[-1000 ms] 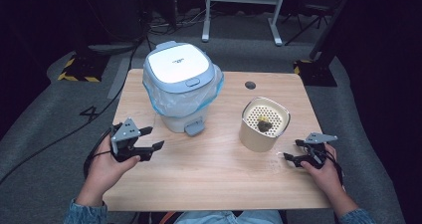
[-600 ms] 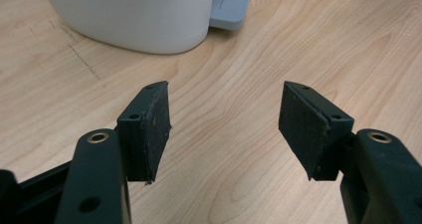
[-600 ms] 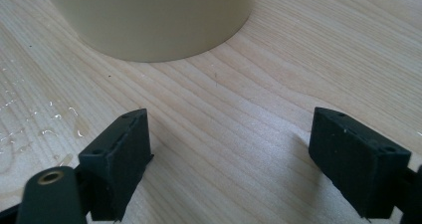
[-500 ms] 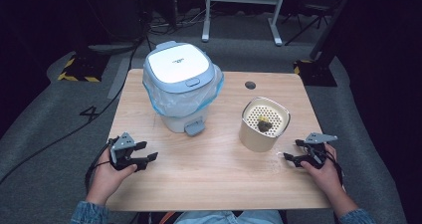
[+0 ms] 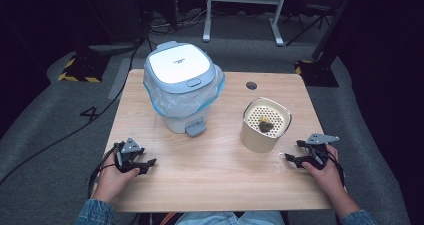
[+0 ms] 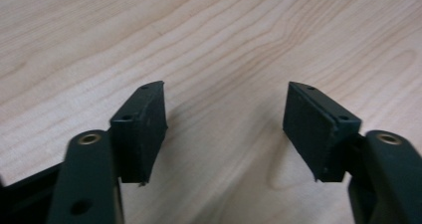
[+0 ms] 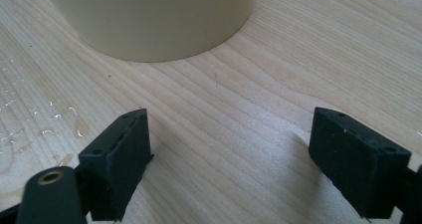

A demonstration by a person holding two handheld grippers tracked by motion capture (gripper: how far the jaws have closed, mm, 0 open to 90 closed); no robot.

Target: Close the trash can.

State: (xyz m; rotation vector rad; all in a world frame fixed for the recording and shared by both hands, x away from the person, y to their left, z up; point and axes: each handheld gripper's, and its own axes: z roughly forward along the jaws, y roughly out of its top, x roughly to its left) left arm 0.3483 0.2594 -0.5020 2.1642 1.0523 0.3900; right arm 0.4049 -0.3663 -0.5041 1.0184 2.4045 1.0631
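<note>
- Left hand-held gripper (image 5: 142,163) low over the near-left part of the tabletop (image 5: 220,175), jaws apart, nothing between them; in the left gripper view (image 6: 225,129) bare wood grain lies between the two black pads.
- Right hand-held gripper (image 5: 295,152) at the near-right edge of the tabletop, jaws wide apart, holding nothing; it points at the cream canister (image 5: 266,125).
- Cream canister stands upright right of centre, near the right hand-held gripper but not touching it; its perforated insert holds a dark lump and some yellowish bits.
- In the right gripper view (image 7: 229,159) the canister's (image 7: 149,20) lower wall sits just beyond the open jaws, clear wood between.
- Small water droplets (image 7: 50,119) on the wood beside the right gripper's left pad.
- White-lidded bin (image 5: 182,85) with a blue plastic liner stands at the back left of the tabletop, lid closed, well apart from both grippers.
</note>
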